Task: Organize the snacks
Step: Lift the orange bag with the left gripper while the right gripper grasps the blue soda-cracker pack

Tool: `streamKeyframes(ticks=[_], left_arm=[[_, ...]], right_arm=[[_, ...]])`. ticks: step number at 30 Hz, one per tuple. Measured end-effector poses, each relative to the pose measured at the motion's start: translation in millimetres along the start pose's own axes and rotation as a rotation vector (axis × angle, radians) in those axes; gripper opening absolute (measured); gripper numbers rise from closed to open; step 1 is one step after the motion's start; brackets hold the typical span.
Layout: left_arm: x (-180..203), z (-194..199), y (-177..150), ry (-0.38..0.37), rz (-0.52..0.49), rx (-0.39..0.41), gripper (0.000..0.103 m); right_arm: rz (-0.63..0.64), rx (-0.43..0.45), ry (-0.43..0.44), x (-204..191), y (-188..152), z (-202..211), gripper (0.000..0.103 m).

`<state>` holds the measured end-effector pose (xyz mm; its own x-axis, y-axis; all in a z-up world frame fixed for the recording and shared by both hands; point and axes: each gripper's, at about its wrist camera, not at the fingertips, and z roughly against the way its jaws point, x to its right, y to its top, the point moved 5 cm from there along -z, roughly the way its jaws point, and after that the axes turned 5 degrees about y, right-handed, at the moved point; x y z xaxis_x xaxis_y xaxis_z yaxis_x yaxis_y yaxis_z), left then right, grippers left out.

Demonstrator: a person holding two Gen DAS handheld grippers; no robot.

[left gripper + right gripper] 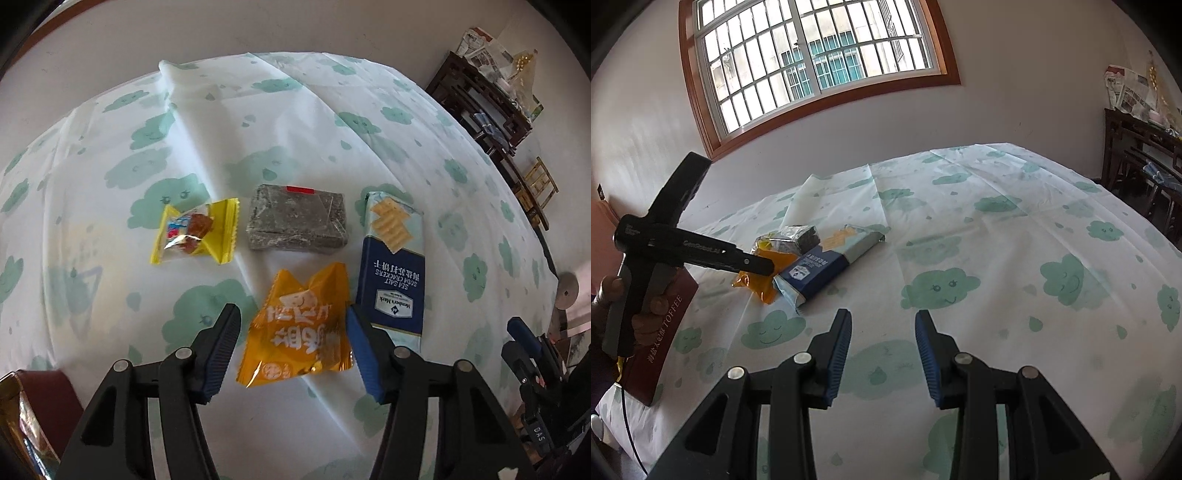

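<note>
Across the cloud-print tablecloth [332, 122], only the left wrist view shows all four snacks: cracker pack [395, 266], grey block [297, 221], orange packet [299, 328], yellow candy [195, 232]. That orange packet lies between the left gripper's [293, 350] parted jaws, right pad touching. Over bare cloth, the right gripper [882, 354] hangs empty, jaws narrowly apart.

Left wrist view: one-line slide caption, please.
Left gripper straddles an orange snack packet on the cloud-print tablecloth, beside crackers, a dark bar and yellow candy.
</note>
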<state>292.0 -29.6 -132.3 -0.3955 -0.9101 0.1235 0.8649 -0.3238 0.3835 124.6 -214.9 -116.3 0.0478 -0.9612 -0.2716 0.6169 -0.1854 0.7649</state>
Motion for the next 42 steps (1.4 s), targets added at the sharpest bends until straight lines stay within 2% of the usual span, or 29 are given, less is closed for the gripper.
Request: streamKeyframes(ticks=[2,5,10,13,17,21,25,27,28,30,37,39,40,42], left_arm=[[1,-2,-1,0.031,-0.013,0.012,0.039],[3,-1,-6,0.039,-0.017,0.014,0.037],[-4,17,-22,0.056,0.076,0.052,0.036],[-6,35,-34,0.034,0.141,0.067,0.036],[4,63,-47,0.04,0.15,0.099,0.036],[8,88,-61,0.039,0.179,0.123,0.036],[7,112,-77,0.043,0.216,0.154,0.037],[3,120,-84,0.045,0.241,0.163,0.037],[1,124,-88,0.046,0.251,0.169,0.037],[-4,131,-95,0.058,0.265,0.18,0.037],[-16,145,-114,0.102,0.26,0.2,0.037],[-19,146,-118,0.099,0.262,0.199,0.037],[-20,146,-119,0.096,0.263,0.197,0.037],[-21,145,-120,0.095,0.262,0.197,0.037]], right_arm=[[-0.003,-0.002,0.001,0,0,-1,0.036],[-0.009,-0.004,0.003,1,-1,-1,0.036],[-0.017,-0.013,0.001,2,-1,-2,0.036],[-0.022,-0.016,0.004,3,-1,-3,0.036],[-0.022,-0.029,-0.009,3,-1,-6,0.036],[-0.003,-0.06,-0.058,-2,1,-12,0.036],[-0.051,-0.096,0.009,-23,13,-24,0.036],[-0.04,-0.096,0.024,-42,25,-33,0.041],[-0.044,-0.111,0.03,-49,31,-41,0.047],[-0.079,-0.13,0.031,-58,41,-57,0.047],[-0.211,-0.193,-0.102,-66,56,-111,0.051],[-0.217,-0.197,-0.148,-67,56,-121,0.057],[-0.216,-0.196,-0.174,-67,55,-125,0.063],[-0.265,-0.23,-0.212,-61,51,-137,0.066]])
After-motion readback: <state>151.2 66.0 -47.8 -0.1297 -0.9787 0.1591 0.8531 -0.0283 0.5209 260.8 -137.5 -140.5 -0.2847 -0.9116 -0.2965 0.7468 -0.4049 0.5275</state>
